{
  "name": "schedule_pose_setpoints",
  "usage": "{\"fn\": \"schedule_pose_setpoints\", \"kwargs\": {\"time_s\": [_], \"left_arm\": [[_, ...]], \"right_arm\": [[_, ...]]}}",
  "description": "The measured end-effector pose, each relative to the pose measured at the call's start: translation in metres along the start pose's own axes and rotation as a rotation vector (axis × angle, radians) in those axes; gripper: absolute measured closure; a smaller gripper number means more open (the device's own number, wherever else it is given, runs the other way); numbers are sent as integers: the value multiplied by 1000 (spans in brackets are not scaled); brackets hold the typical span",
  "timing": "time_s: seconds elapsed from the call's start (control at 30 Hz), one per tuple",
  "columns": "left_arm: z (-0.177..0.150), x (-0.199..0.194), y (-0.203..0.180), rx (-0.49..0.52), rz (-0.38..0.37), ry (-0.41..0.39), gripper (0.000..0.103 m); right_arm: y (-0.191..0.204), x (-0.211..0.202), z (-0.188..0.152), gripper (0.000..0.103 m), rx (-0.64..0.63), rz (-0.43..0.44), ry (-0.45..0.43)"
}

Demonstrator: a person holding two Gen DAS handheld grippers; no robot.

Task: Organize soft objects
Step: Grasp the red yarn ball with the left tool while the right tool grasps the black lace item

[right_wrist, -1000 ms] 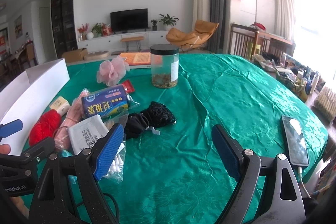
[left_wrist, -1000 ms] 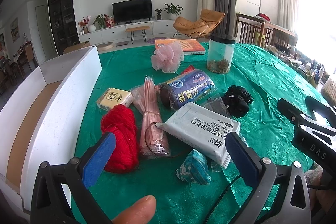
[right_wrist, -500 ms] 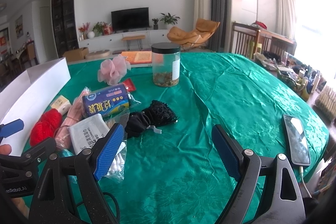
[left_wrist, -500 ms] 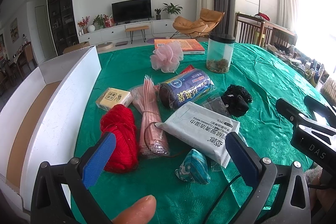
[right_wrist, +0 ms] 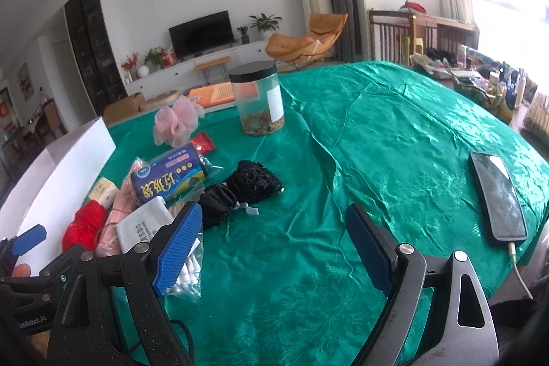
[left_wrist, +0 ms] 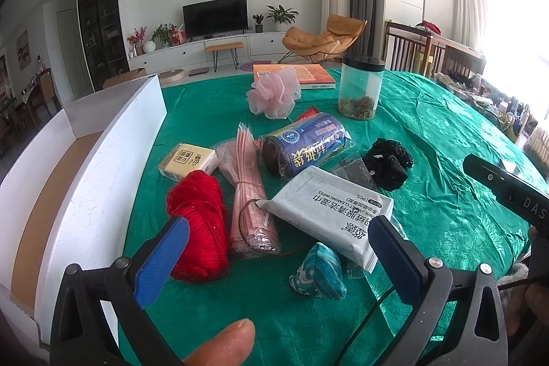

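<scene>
Both left tongs point(left_wrist: 278, 258) and right tongs point(right_wrist: 271, 246) hang released, empty, above the tabletop point(right_wrist: 377, 139), near the red yarn point(left_wrist: 199, 222)

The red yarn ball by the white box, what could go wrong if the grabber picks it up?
The red yarn ball touches the pink bundle, so the left gripper, jaws open, might pinch both. Loose strands could also snag or unwind on the way to the white box. A thin cord near the wipes pack might get dragged too.
</scene>
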State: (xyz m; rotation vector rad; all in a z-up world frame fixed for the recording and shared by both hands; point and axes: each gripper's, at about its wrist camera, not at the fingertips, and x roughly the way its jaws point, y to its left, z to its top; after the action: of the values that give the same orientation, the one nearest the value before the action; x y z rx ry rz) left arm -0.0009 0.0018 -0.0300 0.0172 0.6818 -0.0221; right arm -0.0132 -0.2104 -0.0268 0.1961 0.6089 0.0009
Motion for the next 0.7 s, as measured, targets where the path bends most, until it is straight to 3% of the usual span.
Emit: {"fn": "schedule_pose_setpoints", "kwargs": {"time_s": [0.1, 0.2, 0.3, 0.47, 0.6, 0.7], "left_arm": [[-2, 0, 5, 2, 2, 12, 0], [-8, 1, 9, 13, 0, 26, 0], [-12, -1, 11, 35, 15, 35, 0], [-20, 0, 17, 58, 14, 67, 0], [-30, 6, 20, 58, 10, 113, 0], [-35, 7, 21, 58, 13, 139, 0]], "right_arm": [[-6, 5, 0, 15, 38, 23, 26], [4, 10, -1, 15, -6, 26, 58], [20, 34, -1, 15, -84, 107, 189], [25, 63, -13, 15, -118, 157, 353], [19, 64, -10, 15, -87, 179, 335], [22, 60, -8, 15, -78, 258, 329]]}}
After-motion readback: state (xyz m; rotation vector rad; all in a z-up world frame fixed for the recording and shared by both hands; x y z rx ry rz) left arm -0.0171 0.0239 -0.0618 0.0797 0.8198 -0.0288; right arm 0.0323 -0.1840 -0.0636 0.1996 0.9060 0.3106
